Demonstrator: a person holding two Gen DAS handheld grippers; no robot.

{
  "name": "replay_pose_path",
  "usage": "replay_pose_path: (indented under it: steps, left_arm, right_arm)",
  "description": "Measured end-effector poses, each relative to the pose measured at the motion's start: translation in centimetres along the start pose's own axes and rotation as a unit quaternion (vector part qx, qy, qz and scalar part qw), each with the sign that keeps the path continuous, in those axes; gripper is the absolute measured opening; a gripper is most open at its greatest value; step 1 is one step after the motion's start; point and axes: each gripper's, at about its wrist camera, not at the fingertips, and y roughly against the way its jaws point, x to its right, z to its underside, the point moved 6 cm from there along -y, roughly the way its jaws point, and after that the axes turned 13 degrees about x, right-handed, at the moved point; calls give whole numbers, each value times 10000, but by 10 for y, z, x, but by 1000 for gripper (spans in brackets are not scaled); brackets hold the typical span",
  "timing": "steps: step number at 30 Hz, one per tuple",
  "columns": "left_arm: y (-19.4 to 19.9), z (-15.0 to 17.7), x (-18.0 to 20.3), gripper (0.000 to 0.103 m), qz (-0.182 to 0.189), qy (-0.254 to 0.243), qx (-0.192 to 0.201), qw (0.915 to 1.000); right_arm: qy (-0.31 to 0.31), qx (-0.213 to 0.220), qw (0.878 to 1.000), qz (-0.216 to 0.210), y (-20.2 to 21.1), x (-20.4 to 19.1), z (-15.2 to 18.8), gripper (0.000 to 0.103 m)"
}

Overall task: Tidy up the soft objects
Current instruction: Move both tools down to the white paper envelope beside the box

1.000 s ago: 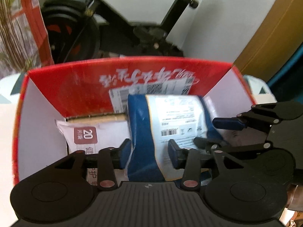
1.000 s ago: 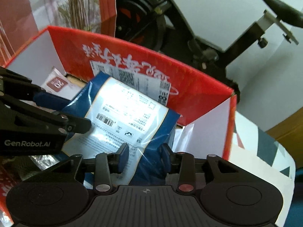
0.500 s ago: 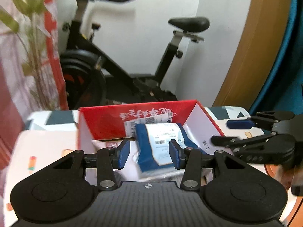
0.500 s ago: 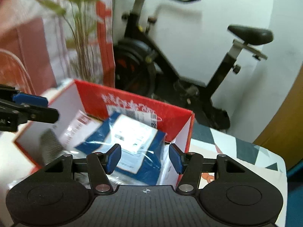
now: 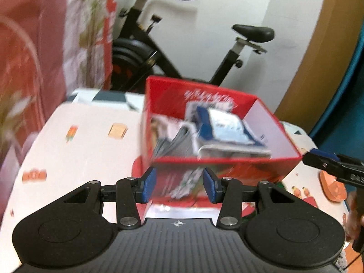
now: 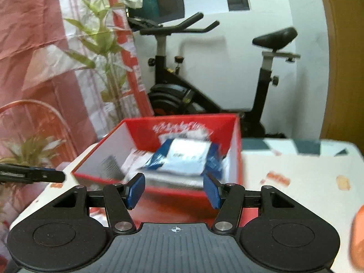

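Note:
A red cardboard box (image 5: 227, 170) stands on the white patterned table; it also shows in the right wrist view (image 6: 235, 141). A blue and white soft pack (image 5: 227, 127) lies on top of other packs inside it, and shows in the right wrist view (image 6: 186, 157) too. My left gripper (image 5: 179, 185) is open and empty, in front of the box's near wall. My right gripper (image 6: 174, 190) is open and empty, also just short of the box. The other gripper's tip shows at each view's edge.
An exercise bike (image 6: 204, 91) stands behind the table. A plant (image 6: 102, 45) and red-white curtain are at the left. A wooden panel (image 5: 318, 45) is at the right. An orange item (image 5: 332, 182) lies on the table right of the box.
Both grippers have pulled back and up out of the box. The blue pack they were beside stays lying in the box. The views are blurred by motion.

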Motion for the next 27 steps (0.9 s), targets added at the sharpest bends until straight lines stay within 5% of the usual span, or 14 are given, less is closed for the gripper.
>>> replay_pose_path:
  steps: [6, 27]
  left_arm:
    - [-17, 31, -27, 48, -290, 174, -452, 9984]
    - [-57, 80, -60, 46, 86, 690, -1034, 9922]
  right_arm:
    - [-241, -495, 9981, -264, -2, -19, 41, 54]
    - [-294, -2072, 9724, -1029, -65, -75, 126, 54]
